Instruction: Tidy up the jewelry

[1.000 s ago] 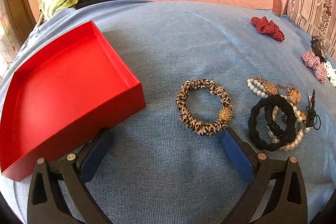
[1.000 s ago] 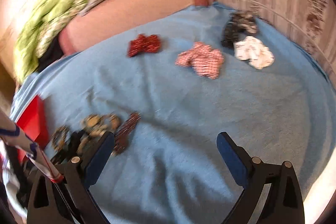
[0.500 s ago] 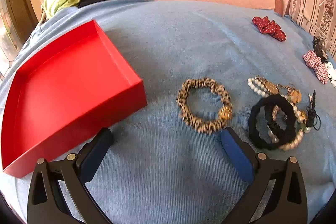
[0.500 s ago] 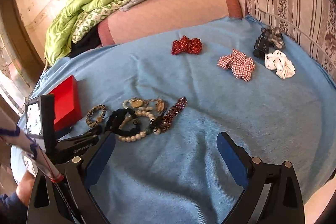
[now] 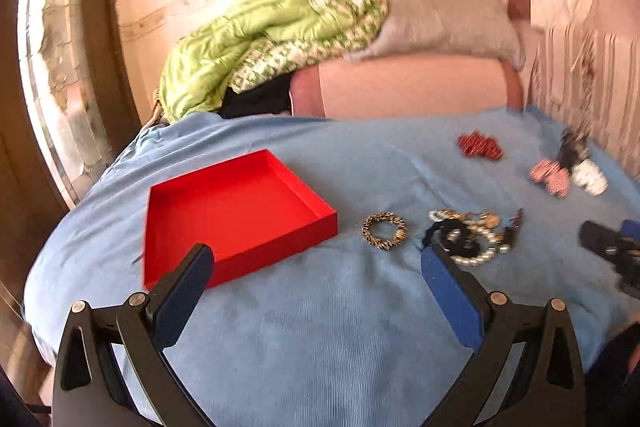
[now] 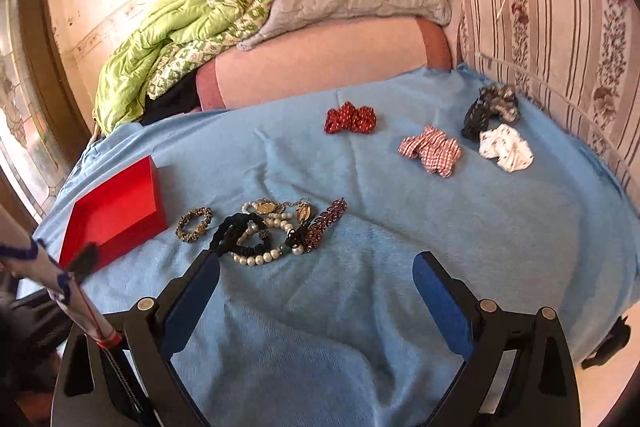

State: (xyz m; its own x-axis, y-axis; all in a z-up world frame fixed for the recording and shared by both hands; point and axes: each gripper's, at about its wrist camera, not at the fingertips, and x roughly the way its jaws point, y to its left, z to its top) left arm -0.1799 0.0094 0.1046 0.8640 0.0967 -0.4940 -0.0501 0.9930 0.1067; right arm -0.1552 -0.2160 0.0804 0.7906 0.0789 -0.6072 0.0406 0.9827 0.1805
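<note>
Left wrist view: the left gripper [image 5: 316, 275] has its fingers spread wide and holds nothing, above the blue blanket [image 5: 320, 327] of the bed. The red box [image 5: 236, 215] lies open at 10 o'clock from the fingers, its corner pointing toward 4 o'clock. Just beside that corner, apart from it, the leopard-print bracelet [image 5: 385, 231] lies flat as a ring. At 2 o'clock the black scrunchie [image 5: 454, 241] overlaps the pearl strand [image 5: 480, 257], touching. The red bow [image 5: 479, 145], the checked bow [image 5: 550, 177] and the white scrunchie [image 5: 590, 175] sit farther off toward the striped cushion. The frame is blurred; no writing can be read.

Right wrist view: the right gripper [image 6: 316, 287] is likewise wide open and empty. The tangle sits at 11 o'clock: pearl strand [image 6: 260, 257], black scrunchie [image 6: 240, 237], and a beaded dark-red piece [image 6: 326, 223] with its long axis running toward 1 o'clock. The leopard-print bracelet [image 6: 194, 224] lies between the tangle and the red box [image 6: 116, 215]. Bare blanket lies between the fingers and stretches toward 3 o'clock, up to the bed's edge.
</note>
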